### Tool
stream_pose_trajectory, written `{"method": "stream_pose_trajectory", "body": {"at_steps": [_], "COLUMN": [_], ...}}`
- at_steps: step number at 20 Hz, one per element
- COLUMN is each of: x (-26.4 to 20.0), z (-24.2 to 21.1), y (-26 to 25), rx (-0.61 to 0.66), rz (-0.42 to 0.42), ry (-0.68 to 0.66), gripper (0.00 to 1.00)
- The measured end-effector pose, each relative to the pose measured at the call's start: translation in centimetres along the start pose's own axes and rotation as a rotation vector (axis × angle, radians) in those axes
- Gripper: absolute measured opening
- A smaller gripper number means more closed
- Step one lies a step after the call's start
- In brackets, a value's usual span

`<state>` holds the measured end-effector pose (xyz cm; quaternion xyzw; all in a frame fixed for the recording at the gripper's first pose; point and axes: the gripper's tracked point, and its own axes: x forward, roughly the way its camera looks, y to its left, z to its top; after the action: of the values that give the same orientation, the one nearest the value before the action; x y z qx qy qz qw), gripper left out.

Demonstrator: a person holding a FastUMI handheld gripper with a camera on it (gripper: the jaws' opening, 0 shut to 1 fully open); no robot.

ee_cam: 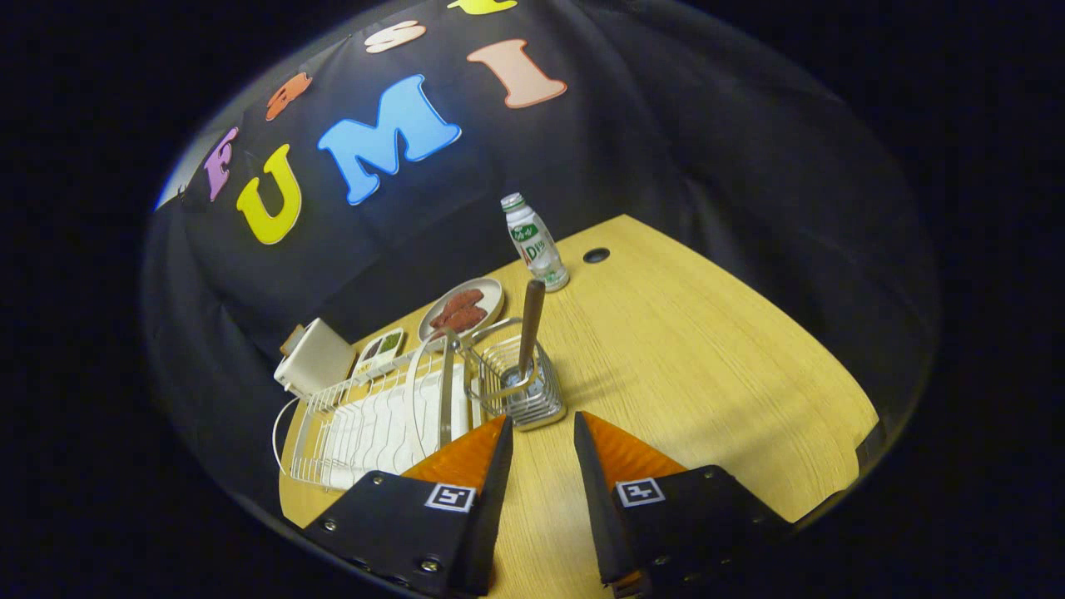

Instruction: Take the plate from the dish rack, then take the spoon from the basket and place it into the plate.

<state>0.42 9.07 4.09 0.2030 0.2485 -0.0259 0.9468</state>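
Observation:
A white wire dish rack [366, 433] stands on the wooden table, left of and beyond my left finger. A plate [446, 391] stands upright in its right end, seen nearly edge-on. Attached at the rack's right side is a small wire basket [532, 398], and a spoon with a brown handle [531, 320] stands in it, leaning slightly. My gripper [542, 420] is open with nothing between its fingers. The basket lies just ahead of the fingertips, slightly left of the gap.
Beyond the rack sit a round plate with reddish sausages [463, 309], a small tray of green food [380, 349] and a white box [314, 359]. A plastic bottle [537, 243] stands near a cable hole [596, 255]. Bare table [707, 366] spreads to the right.

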Motion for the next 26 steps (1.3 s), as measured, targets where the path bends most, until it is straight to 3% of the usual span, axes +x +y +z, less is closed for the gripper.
{"method": "stream_pose_trajectory", "body": {"at_steps": [9, 16, 18, 19, 20, 21, 23, 26], "x": [5.5, 9.0, 9.5, 9.2, 9.5, 9.6, 9.7, 8.9], "z": [5.3, 5.2, 5.0, 5.7, 5.6, 5.6, 6.5, 8.1], "y": [0.3, -0.3, 0.0, 0.3, 0.4, 0.4, 0.5, 0.7], "rx": [0.099, 0.071, 0.072, 0.078, 0.084, 0.086, 0.081, 0.055], "rz": [-0.001, -0.039, -0.037, -0.045, -0.039, -0.049, -0.053, -0.039], "ry": [-0.151, -0.214, -0.231, -0.24, -0.249, -0.25, -0.269, -0.288], "gripper": [0.47, 0.43, 0.25, 0.27, 0.13, 0.13, 0.04, 0.04]}}
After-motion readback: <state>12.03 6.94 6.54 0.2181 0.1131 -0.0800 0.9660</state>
